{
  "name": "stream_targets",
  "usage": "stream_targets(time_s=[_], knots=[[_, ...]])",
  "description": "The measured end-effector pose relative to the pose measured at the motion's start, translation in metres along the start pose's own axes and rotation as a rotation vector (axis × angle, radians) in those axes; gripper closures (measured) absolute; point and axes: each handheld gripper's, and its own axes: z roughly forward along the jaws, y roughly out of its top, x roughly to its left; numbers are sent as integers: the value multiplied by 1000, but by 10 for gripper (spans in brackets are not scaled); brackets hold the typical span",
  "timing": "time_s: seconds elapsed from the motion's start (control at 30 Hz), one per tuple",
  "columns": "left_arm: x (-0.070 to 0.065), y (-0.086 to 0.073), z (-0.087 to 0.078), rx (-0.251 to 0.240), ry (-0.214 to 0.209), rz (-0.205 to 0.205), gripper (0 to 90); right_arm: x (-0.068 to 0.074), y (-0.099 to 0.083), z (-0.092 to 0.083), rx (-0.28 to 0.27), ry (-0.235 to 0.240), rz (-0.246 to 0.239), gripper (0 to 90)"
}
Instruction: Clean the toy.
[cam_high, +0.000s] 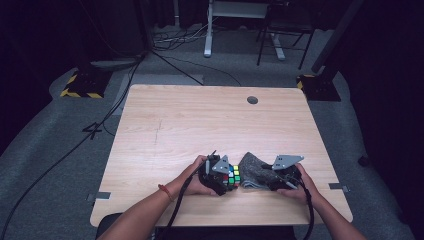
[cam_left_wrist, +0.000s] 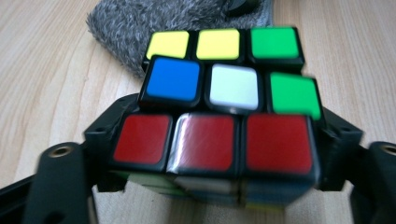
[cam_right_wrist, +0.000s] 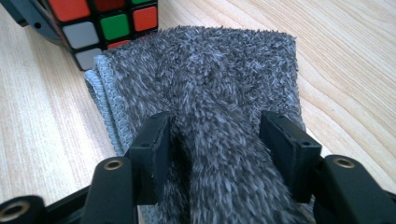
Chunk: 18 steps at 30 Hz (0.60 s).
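The puzzle cube (cam_left_wrist: 224, 116) sat on the worktop (cam_high: 200, 125) just beside the grey cloth (cam_right_wrist: 205, 93), touching its edge, and the left claw (cam_left_wrist: 219, 158) was clamped on the cube's red-faced bottom layer. On the cloth's other side, the right claw (cam_right_wrist: 215, 149) gripped a raised fold of the cloth.

cube (cam_high: 233, 176) left of cloth (cam_high: 256, 170), touching, on table (cam_high: 200, 120)
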Motion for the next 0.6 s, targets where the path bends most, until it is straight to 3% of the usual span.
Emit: stream_targets(time_s=[0.27,0.53,0.6], knots=[[-2,-1,0,1,-52,21,316,-3,-2,2,1,12,12,521],[-6,-7,3,-5,-43,15,332,-8,-4,3,9,49,9,593],[-7,-7,3,-5,-39,9,331,-8,-5,2,7,56,0,648]])
